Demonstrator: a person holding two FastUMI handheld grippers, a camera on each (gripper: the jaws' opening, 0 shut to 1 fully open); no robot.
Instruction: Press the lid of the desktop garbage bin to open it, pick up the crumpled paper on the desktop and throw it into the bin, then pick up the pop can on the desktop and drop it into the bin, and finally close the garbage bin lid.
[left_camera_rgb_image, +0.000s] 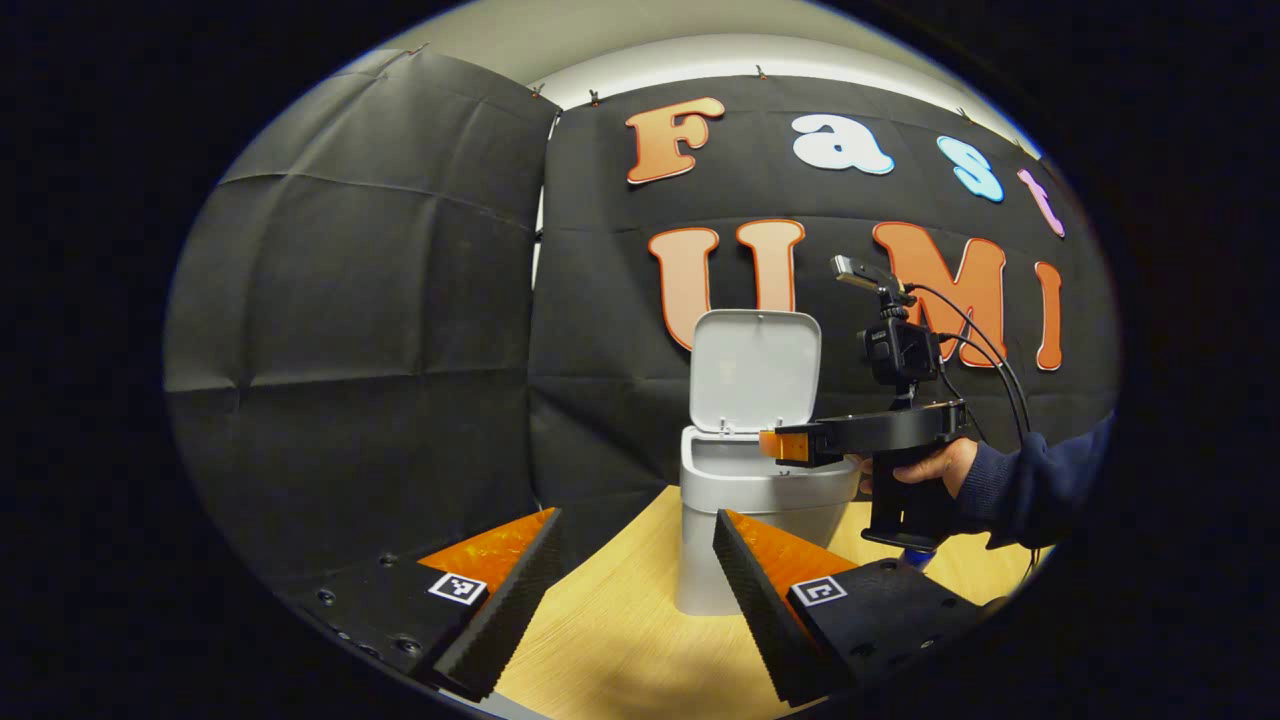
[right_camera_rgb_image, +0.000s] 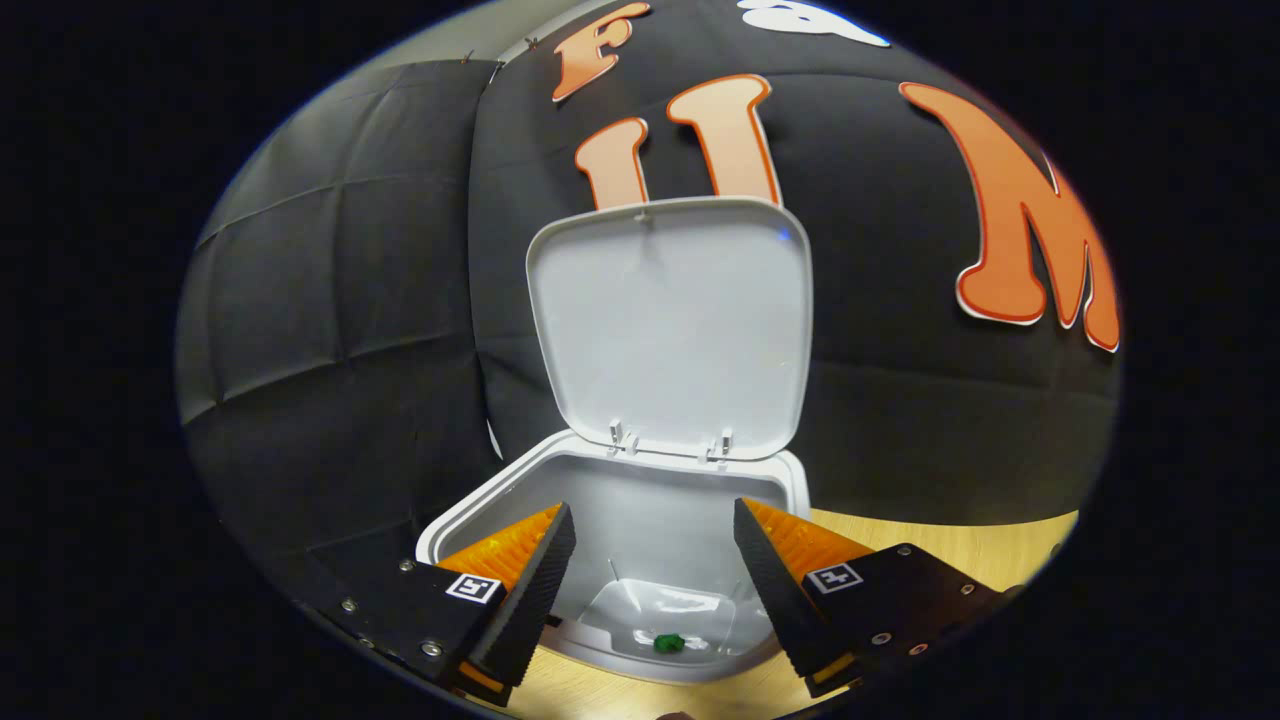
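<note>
In the left gripper view the left gripper (left_camera_rgb_image: 635, 590) hung spread and empty above the wooden desktop (left_camera_rgb_image: 620, 640), the grey garbage bin (left_camera_rgb_image: 745, 520) just ahead with its lid (left_camera_rgb_image: 755, 370) upright; the right gripper (left_camera_rgb_image: 775, 445), in a sleeved hand (left_camera_rgb_image: 925, 465), reached over the bin's rim, its spread hard to judge there. In the right gripper view that gripper (right_camera_rgb_image: 655, 570) gaped, holding nothing, over the open bin (right_camera_rgb_image: 640, 500); something small and green (right_camera_rgb_image: 668, 642) lay near the bottom. No paper or can visible; the likely risk: closing roughly could tip the light bin.
</note>
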